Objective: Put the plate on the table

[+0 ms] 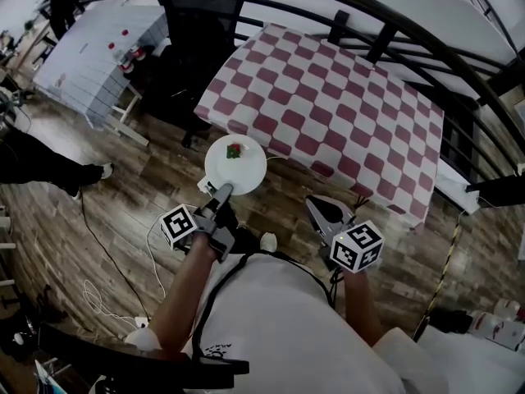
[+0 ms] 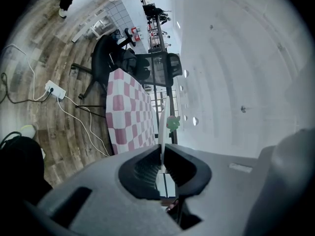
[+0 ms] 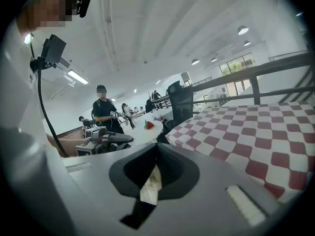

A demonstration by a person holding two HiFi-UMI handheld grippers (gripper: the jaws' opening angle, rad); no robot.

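Seen from above: L gripper (image 1: 223,190) is clamped on the near rim of a white plate (image 1: 238,167), held level over wood floor (image 1: 123,212), near a corner of the red-and-white checked table (image 1: 328,97). Small red-green item (image 1: 235,150) sits on the plate, poss. a strawberry; too small to tell. R gripper (image 1: 315,205) is alongside, jaws together, empty. Dark railings (image 1: 385,35) cross the table's far edge.

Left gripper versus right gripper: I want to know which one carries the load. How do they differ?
The left gripper is shut on the rim of the white plate; the right gripper is shut on nothing. The left gripper is rolled sideways, the right gripper sits upright. Both have their jaws together and hang short of the checked table.
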